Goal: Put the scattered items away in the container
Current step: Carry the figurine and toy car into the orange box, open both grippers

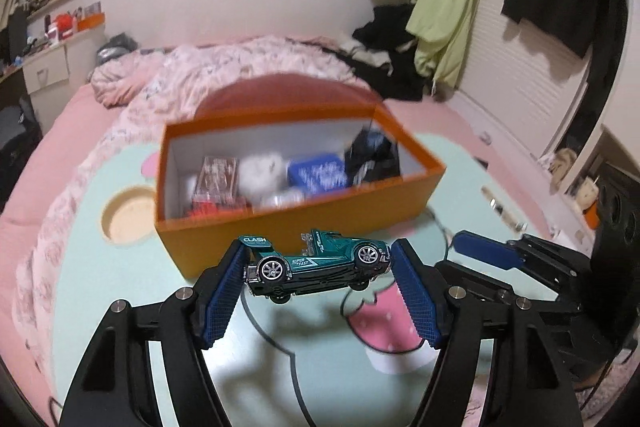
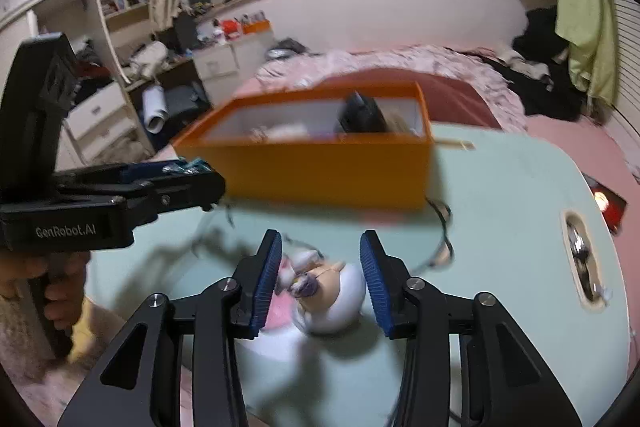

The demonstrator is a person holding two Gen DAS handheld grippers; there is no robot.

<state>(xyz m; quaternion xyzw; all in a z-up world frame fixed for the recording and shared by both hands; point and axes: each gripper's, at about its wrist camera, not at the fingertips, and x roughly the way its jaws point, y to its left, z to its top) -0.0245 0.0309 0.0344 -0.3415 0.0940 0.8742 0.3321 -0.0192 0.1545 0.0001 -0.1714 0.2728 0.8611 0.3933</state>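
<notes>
Firstly, the left wrist view shows the left gripper (image 1: pixel 318 263) pinching a teal toy car (image 1: pixel 318 263) end to end between its blue pads (image 1: pixel 224 291), lifted clear of the mint mat (image 1: pixel 120 307) just in front of the orange box (image 1: pixel 296 227). Readable on the car: "CLASH" and "SUPER FAST". Inside the box, this view alone reveals a red packet (image 1: pixel 216 175), a white fluffy item (image 1: pixel 260 171), a blue item (image 1: pixel 318 171) and a black item (image 1: pixel 372 155). The right gripper (image 1: pixel 486 251) appears to the right of the box. The right wrist view shows the right gripper (image 2: pixel 320 277) with its pads spread to either side of a blurred white figurine (image 2: pixel 328 299) lying on the mat in front of the box (image 2: pixel 320 175); contact cannot be told. Left of the box, the left gripper (image 2: pixel 188 171) carries the marking "GenRobot.AI".
</notes>
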